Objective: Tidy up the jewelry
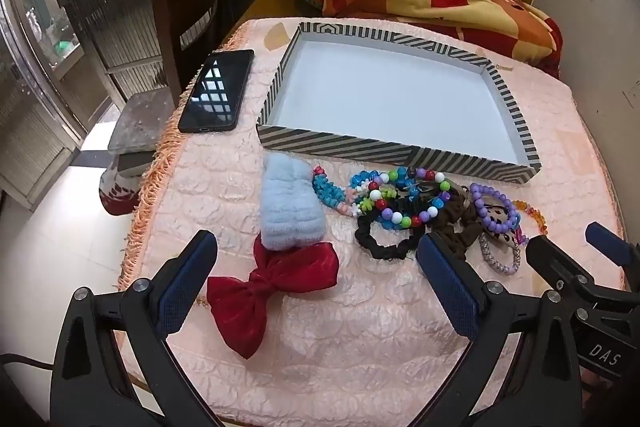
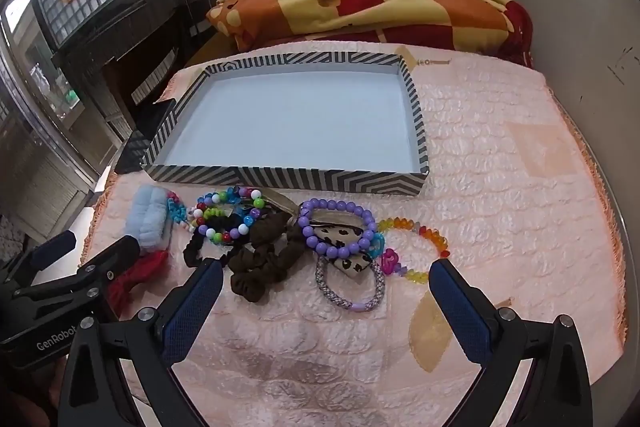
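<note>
Shallow black-and-white striped cardboard tray (image 2: pixel 288 183) lying empty, long axis running across the pink quilted tabletop (image 2: pixel 500 195), mixed bead bracelets and scrunchies (image 2: pixel 280 239) strung along its near side, left gripper (image 1: pixel 316 287) and right gripper (image 2: pixel 326 301) both hovering spread wide, grasping nothing.

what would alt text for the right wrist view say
The right gripper hangs open above a heap of bracelets and scrunchies on a pink quilted table cover, holding nothing. Beyond the heap sits an empty striped tray; nearest the fingers lie a brown scrunchie and a purple bead bracelet. The left gripper shows at the left edge.
</note>
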A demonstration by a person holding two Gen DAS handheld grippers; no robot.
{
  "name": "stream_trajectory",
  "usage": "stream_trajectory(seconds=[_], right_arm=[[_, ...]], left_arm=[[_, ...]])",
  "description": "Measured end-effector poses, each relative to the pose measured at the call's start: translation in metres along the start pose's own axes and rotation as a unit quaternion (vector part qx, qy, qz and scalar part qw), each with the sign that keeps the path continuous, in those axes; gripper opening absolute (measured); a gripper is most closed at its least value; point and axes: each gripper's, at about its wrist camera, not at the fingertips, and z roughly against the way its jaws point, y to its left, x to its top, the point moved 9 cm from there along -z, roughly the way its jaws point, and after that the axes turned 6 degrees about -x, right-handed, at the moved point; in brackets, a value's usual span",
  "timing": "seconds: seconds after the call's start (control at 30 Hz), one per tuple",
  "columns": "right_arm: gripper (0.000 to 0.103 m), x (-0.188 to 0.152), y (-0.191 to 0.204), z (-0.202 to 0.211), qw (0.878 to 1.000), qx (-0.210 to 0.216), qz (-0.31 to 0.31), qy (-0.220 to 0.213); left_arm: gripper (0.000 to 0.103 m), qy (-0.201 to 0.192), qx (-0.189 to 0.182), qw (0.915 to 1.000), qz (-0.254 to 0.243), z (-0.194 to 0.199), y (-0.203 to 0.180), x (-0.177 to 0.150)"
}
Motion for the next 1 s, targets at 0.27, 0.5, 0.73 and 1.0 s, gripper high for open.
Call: stream_trajectory(seconds=[0.27, 0.5, 0.73, 1.0], right_arm=[[0.102, -0.001, 0.001, 0.000, 1.000, -0.004, 0.001, 0.003], [0.102, 0.001, 0.006, 0.001, 1.000, -0.002, 0.000, 0.005], [0.102, 0.000, 0.008, 0.003, 1.000, -0.001, 0.003, 0.005], [0.102, -0.001, 0.008, 0.004, 1.000, -0.001, 0.003, 0.002]], left_arm=[[0.101, 0.006, 0.003, 1.0000, 0.007, -0.001, 0.007, -0.003], [0.101, 0.007, 0.006, 0.9999, 0.006, -0.001, 0.009, -0.005], [0.101, 0.008, 0.005, 0.9999, 0.007, -0.001, 0.009, -0.005], [0.101, 0.012, 0.007, 0.9999, 0.009, 0.000, 0.013, -0.007]])
